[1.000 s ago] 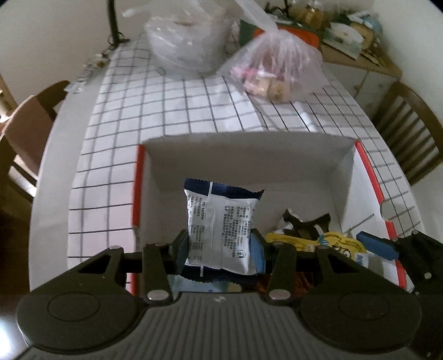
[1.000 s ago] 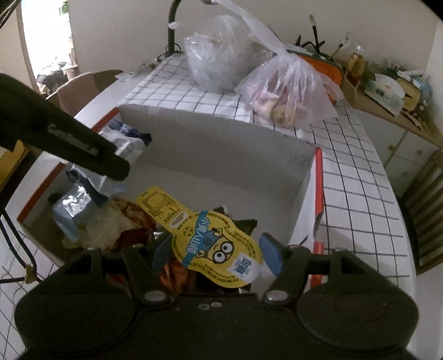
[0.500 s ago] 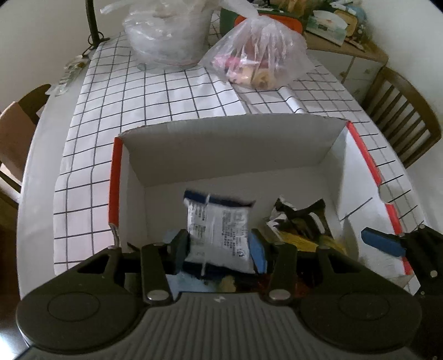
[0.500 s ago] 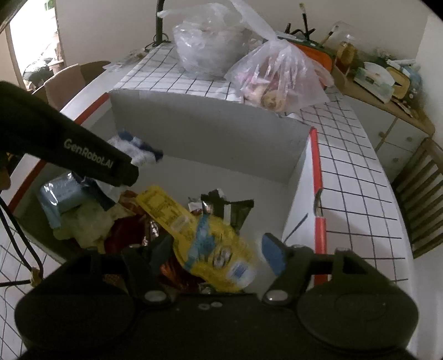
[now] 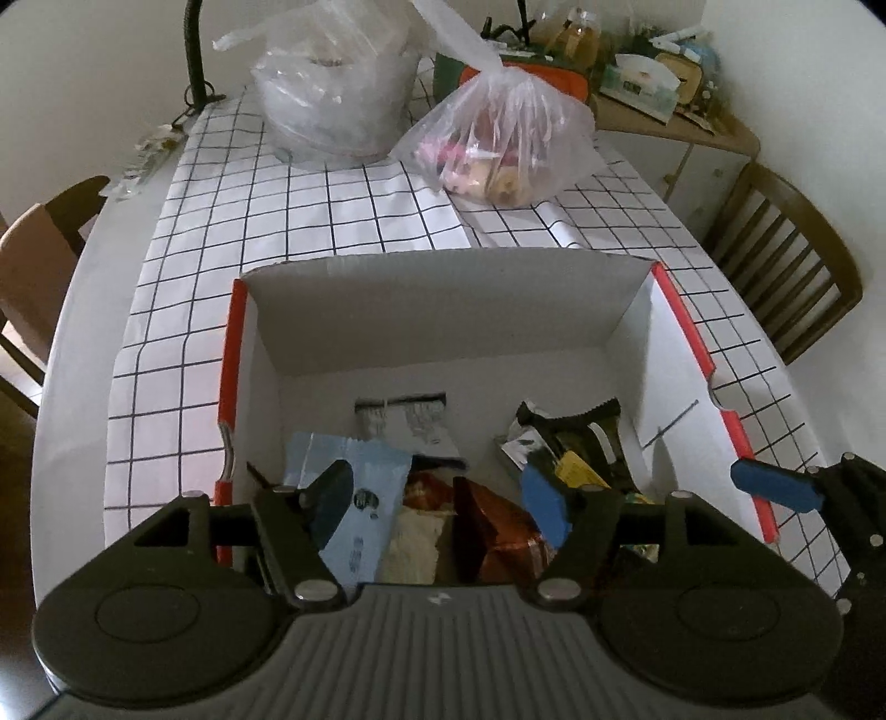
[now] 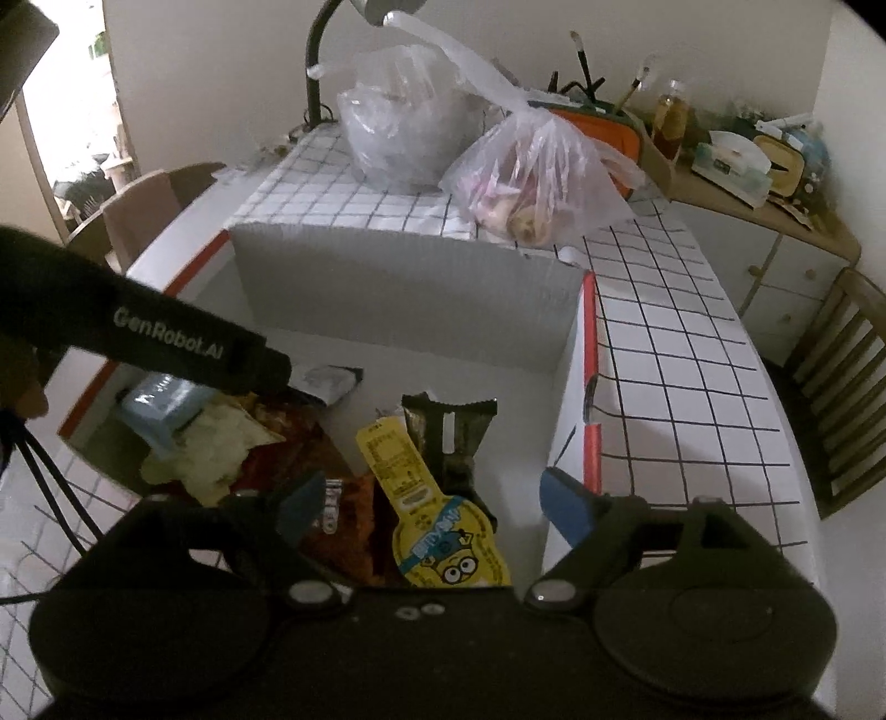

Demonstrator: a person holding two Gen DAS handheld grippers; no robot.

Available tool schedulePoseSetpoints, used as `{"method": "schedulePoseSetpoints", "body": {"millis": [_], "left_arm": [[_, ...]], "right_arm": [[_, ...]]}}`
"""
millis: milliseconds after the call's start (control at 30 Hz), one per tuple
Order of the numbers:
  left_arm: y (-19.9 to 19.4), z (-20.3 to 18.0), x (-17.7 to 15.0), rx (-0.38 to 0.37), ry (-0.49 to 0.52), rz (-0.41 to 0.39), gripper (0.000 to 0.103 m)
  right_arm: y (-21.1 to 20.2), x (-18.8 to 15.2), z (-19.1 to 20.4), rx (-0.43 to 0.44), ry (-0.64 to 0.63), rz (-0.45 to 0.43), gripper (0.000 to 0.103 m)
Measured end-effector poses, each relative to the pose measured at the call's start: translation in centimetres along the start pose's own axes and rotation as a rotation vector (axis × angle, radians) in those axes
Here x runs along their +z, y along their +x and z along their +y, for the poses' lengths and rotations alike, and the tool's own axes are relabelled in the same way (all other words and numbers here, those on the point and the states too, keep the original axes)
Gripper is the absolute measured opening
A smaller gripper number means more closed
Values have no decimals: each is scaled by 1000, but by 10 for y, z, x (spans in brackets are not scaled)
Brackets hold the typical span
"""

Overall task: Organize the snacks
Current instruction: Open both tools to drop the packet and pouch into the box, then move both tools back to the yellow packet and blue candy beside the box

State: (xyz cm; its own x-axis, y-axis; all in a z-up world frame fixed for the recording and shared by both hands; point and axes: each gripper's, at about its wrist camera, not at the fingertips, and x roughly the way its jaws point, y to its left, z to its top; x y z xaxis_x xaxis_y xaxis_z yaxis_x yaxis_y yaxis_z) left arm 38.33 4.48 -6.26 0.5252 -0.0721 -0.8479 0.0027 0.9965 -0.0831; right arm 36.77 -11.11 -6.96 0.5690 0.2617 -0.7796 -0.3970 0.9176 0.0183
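Note:
A white cardboard box with red rims (image 5: 232,354) (image 6: 590,354) stands on the checked tablecloth and holds several snack packets. My left gripper (image 5: 437,501) hovers over its near end, jaws opening, nothing pressed between the pads. The white packet with dark blue ends (image 5: 407,426) (image 6: 326,382) lies loose on the box floor beyond it. A light blue packet (image 5: 354,498) and an orange-brown one (image 5: 493,526) lie below. My right gripper (image 6: 434,504) is opening too. The yellow cartoon packet (image 6: 437,520) rests free under it beside a dark wrapper (image 6: 448,426).
Two clear plastic bags (image 5: 338,94) (image 5: 498,149) sit at the far end of the table near a lamp stem (image 5: 194,50). Wooden chairs stand at the left (image 5: 39,260) and right (image 5: 786,255). A cluttered sideboard (image 6: 764,183) lies beyond.
The left jaws widened and the white packet dropped to the box floor. The right jaws widened and the yellow packet fell onto the pile. Both grippers drew back a little.

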Motion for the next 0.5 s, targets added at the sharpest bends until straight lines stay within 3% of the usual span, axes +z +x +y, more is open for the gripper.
{"method": "schedulePoseSetpoints", "body": {"millis": [233,333,500], "left_arm": [[-31,-11,-12,34,-18,-52,73],[-45,-18,-18,40,-11,-77,79],[-66,-27,-29,29,-27,-115,83]], "right_arm": [[-26,-6,-10,53,0,-41,89],[-38,-7,-14,63,1,-68,100],[-58,-14,-22,92,9,-98,100]]}}
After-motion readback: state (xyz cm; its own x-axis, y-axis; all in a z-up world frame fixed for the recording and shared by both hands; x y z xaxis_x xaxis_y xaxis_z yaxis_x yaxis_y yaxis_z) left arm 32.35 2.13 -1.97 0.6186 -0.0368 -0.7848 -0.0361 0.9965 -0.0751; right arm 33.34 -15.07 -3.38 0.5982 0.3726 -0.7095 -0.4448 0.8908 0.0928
